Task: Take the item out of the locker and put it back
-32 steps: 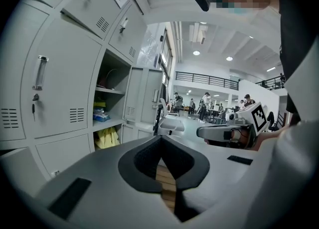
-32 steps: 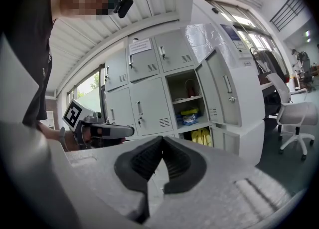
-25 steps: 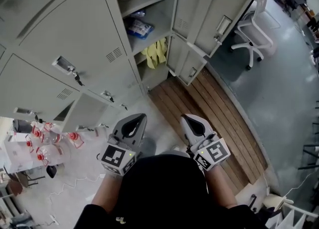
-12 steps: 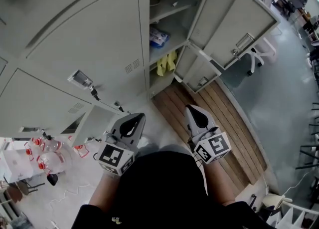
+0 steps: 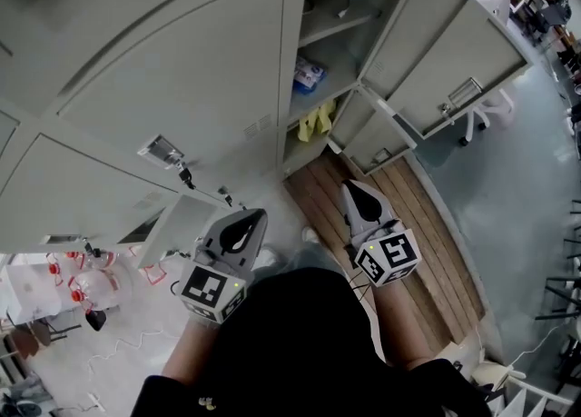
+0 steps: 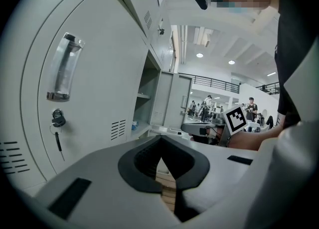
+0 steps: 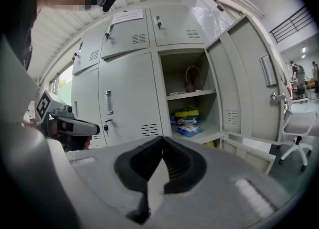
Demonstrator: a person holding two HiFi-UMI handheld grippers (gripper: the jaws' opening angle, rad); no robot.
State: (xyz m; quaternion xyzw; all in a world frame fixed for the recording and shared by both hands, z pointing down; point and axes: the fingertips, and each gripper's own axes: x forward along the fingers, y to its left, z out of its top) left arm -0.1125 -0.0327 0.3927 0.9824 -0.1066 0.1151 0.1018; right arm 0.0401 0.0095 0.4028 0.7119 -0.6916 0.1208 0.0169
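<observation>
The open locker (image 5: 338,52) stands ahead and to my right, its door (image 7: 251,81) swung out to the right. On its middle shelf lie a blue packet (image 7: 188,129) (image 5: 310,72) and a yellow one (image 7: 186,114). A cable (image 7: 189,79) rests on the upper shelf, and something yellow (image 5: 316,121) sits in the compartment below. Close to my body, my left gripper (image 5: 252,215) (image 6: 161,139) is shut and empty, facing a closed locker door. My right gripper (image 5: 349,188) (image 7: 162,138) is shut and empty too, well short of the open locker.
Closed locker doors with handles and keys (image 6: 58,123) fill the left. The lower locker's door (image 5: 363,134) also hangs open. Wooden floor boards (image 5: 399,224) run along the lockers. A white office chair (image 7: 298,132) stands at the right; red-capped bottles (image 5: 91,283) lie at lower left.
The open locker has slid right and up in the head view as I turn left. Both grippers stay shut and close to my body.
</observation>
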